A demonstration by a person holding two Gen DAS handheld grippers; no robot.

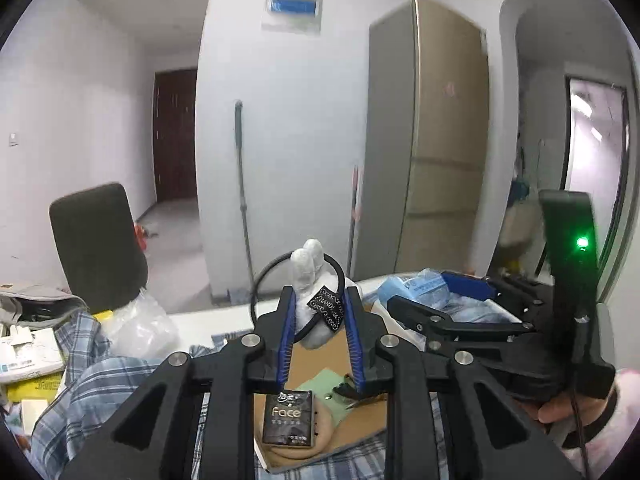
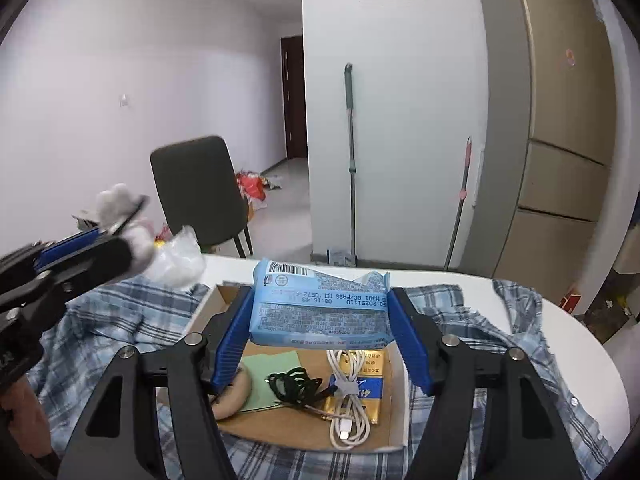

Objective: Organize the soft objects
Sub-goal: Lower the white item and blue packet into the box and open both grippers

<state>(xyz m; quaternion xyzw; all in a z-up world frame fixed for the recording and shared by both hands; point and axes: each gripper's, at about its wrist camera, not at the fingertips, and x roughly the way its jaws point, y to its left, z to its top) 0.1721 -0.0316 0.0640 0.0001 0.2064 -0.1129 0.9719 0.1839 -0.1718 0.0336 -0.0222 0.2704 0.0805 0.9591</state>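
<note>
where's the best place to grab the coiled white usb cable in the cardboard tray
Grip the coiled white usb cable at the small tie around its middle, coming from above with jaws across the bundle. The strands gather there, and it lies flat in the cardboard tray.

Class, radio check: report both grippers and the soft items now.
Left gripper shut on white plush headband, lifted. Right gripper shut on blue wipes pack, above cardboard tray. Nothing blocking.

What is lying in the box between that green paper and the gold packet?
In the right wrist view, a tangled black cord lies between the green paper and the gold packet, beside a coiled white cable.
</note>
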